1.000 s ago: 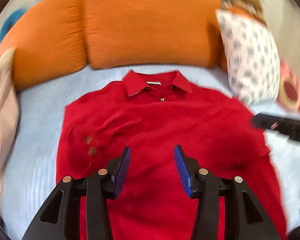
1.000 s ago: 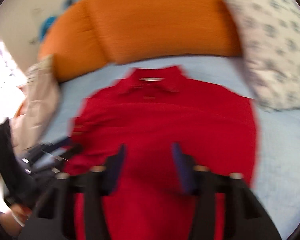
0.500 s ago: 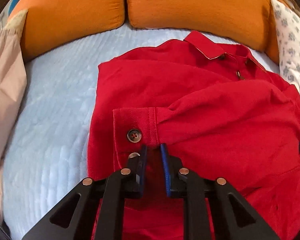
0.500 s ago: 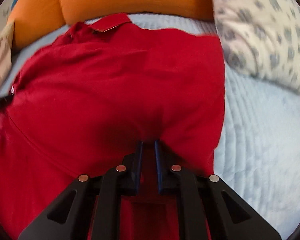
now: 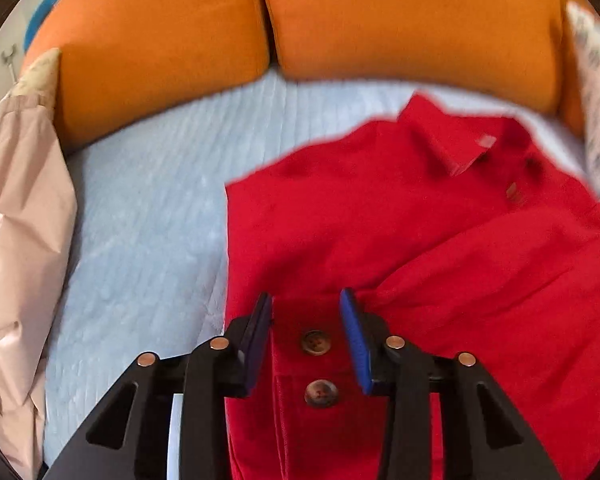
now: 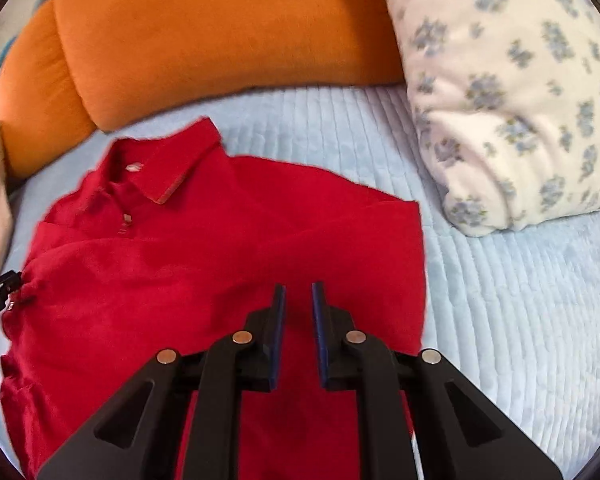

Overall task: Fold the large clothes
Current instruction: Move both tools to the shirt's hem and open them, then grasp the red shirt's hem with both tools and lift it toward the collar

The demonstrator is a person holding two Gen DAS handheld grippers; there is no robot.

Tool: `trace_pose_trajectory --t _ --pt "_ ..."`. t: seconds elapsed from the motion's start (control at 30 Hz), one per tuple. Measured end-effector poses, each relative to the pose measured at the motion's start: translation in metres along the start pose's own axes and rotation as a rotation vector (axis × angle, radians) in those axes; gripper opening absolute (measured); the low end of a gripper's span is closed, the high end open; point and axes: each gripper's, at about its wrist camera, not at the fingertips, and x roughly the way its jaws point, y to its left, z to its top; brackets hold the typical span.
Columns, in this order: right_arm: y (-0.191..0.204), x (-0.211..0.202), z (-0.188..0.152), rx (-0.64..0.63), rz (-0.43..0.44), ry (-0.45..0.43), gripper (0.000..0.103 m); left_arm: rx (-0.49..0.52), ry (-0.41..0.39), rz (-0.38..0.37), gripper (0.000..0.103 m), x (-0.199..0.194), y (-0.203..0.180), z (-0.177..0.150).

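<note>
The red collared knit shirt [image 5: 380,216] lies flat on the pale blue quilted bedspread [image 5: 140,208], collar toward the two orange cushions [image 5: 412,20] that back the bed.

The left wrist view alone shows the shirt's cuff with its two dark buttons [image 5: 316,342]. The cuff lies between the spread blue pads of the left hand-held gripper [image 5: 306,304], which hangs just over it; whether a pad touches the cloth is hard to judge through the blur. This view also shows a pale pink garment [image 5: 16,240] heaped on the bedspread well left of the shirt.

The right wrist view alone shows the shirt's right edge and the white pillow with blue flower print [image 6: 512,92] resting beside it, near the collar end. The right hand-held gripper [image 6: 298,296] sits over the shirt's lower right part, pads narrowly parted with nothing pinched between them. At the shirt's far left edge the other tool's black tip [image 6: 0,288] appears.
</note>
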Motion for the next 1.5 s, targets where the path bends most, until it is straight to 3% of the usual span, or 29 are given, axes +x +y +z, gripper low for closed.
trace_pose_trajectory --t 0.13,0.3,0.43,0.5,0.57,0.6,0.63,0.7,0.73,0.77,0.8,0.83,0.87,0.97,1.07,1.17,1.5 --pt "-0.002 0.029 -0.004 0.031 -0.016 0.047 0.012 -0.020 0.019 0.014 0.044 0.025 0.008 -0.007" --pt "0.001 0.041 -0.008 0.019 -0.053 0.040 0.013 0.004 0.019 0.050 0.046 0.036 0.008 -0.006" --pt "0.006 0.043 -0.001 -0.018 -0.067 0.084 0.014 -0.013 0.032 0.038 0.046 0.027 0.010 -0.003" --pt "0.006 0.033 0.002 -0.035 -0.053 0.103 0.014 0.001 -0.010 0.049 0.048 0.011 0.012 -0.006" --pt "0.006 0.009 0.000 -0.061 -0.058 0.105 0.016 0.031 -0.071 0.067 0.058 -0.017 0.018 -0.014" --pt "0.007 -0.012 -0.005 -0.081 -0.059 0.086 0.016 0.053 -0.102 0.086 0.073 -0.035 0.023 -0.022" --pt "0.008 -0.030 -0.010 -0.094 -0.057 0.068 0.016 0.079 -0.129 0.103 0.081 -0.056 0.028 -0.034" --pt "0.012 -0.082 -0.036 -0.131 -0.047 0.054 0.016 0.108 -0.132 0.099 0.086 -0.089 0.038 -0.056" --pt "0.013 -0.101 -0.049 -0.136 -0.031 0.061 0.023 0.124 -0.107 0.074 0.090 -0.106 0.045 -0.070" --pt "0.014 -0.122 -0.067 -0.143 -0.009 0.081 0.046 0.135 -0.088 0.060 0.091 -0.116 0.049 -0.079" --pt "0.015 -0.136 -0.081 -0.148 0.005 0.098 0.059 0.146 -0.055 0.044 0.091 -0.129 0.055 -0.093" --pt "0.015 -0.158 -0.107 -0.145 0.024 0.116 0.081 0.152 -0.013 0.015 0.091 -0.139 0.061 -0.106" --pt "0.015 -0.170 -0.125 -0.140 0.043 0.133 0.086 0.145 0.029 -0.010 0.091 -0.145 0.067 -0.116" --pt "0.011 -0.185 -0.175 -0.071 0.088 0.249 0.086 0.093 0.183 -0.052 0.091 -0.144 0.090 -0.138" --pt "0.015 -0.187 -0.213 -0.024 0.087 0.369 0.086 0.138 0.224 0.009 0.091 -0.146 0.097 -0.162" --pt "0.025 -0.199 -0.238 -0.062 0.007 0.382 0.086 0.215 0.252 0.002 0.091 -0.152 0.091 -0.189" --pt "0.029 -0.210 -0.280 0.053 0.012 0.462 0.086 0.417 0.421 -0.084 0.091 -0.142 0.072 -0.253"
